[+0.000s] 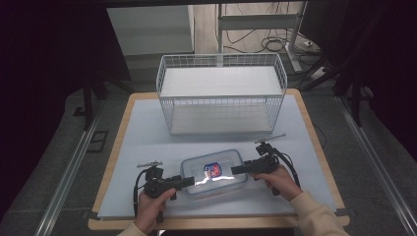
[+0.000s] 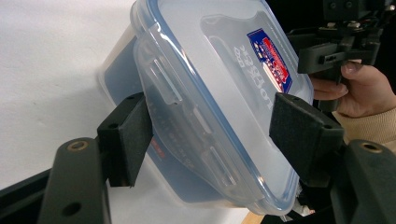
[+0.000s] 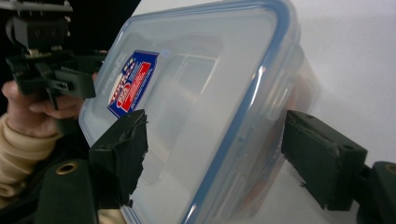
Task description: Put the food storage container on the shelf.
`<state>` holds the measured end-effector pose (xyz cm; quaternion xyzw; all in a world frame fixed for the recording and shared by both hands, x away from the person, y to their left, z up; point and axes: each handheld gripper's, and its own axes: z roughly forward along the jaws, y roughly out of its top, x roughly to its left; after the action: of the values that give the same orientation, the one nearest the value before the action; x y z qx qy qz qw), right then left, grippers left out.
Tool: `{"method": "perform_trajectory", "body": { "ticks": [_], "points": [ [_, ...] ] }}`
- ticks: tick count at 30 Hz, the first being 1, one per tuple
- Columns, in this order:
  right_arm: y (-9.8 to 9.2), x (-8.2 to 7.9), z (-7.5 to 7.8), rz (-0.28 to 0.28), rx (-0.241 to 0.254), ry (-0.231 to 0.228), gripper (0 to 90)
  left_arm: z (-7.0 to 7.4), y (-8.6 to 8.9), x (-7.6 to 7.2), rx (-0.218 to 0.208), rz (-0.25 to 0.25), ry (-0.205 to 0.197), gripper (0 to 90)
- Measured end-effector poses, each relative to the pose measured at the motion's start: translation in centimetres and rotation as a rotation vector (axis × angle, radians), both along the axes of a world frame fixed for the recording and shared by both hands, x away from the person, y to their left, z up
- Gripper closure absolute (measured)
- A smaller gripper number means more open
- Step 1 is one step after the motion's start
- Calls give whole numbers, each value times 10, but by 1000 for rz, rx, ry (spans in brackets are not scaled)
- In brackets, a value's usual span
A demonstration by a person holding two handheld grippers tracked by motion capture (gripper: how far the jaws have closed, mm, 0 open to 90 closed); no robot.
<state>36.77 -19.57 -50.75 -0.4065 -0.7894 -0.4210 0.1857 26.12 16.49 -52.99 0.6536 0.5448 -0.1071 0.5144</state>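
The bench (image 1: 147,128), covered w/ a pale sheet, carries a white wire basket (image 1: 221,93) along its far edge, middle. Nothing can be seen in the basket. At the near edge, roughly centre, sits a clear plastic box (image 1: 214,173) w/ a blue-rimmed lid and a red-blue label on top.

The left gripper (image 1: 188,182) comes in at the box's left end, the right gripper (image 1: 236,169) at its right end. Left jaws stand about half open and straddle the end of the box (image 2: 219,107): one pad touches or nearly touches the side wall, the other sits over the lid, a firm clamp can't be confirmed. Right jaws are wider, box (image 3: 201,121) between them, gaps on both sides, so nothing held yet.

Step in hand looks like a two-sided grab, prob. to lift the box toward the basket. To do it well: close both ends evenly, pads on the rim, not the latch flap, then lift level so the box doesn't tip or slide.

The high view gives layout, i.e. box vs basket. The gripper views give pad-to-wall gaps and the latches, too small from above. Each also shows the opposite hand (image 2: 359,88) (image 3: 28,112) behind the box.
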Motion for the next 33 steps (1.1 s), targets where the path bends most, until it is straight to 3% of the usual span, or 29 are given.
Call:
{"method": "perform_trajectory", "body": {
  "ticks": [7, 12, 21, 33],
  "points": [
    [-9, 4, 0, -18, 43, 45, 369, 0, 0, 0, 1, 2, -4, 308],
    [-11, 2, 1, -24, 47, 51, 388, 1, -1, -3, 6, 8, -21, 315],
    [-15, -7, 6, -40, 54, 11, 438, 6, -1, -13, 12, 17, -62, 379],
    [-20, -24, 12, -74, 78, -37, 486, 14, -4, -25, 52, 26, -120, 443]
  ]
}}
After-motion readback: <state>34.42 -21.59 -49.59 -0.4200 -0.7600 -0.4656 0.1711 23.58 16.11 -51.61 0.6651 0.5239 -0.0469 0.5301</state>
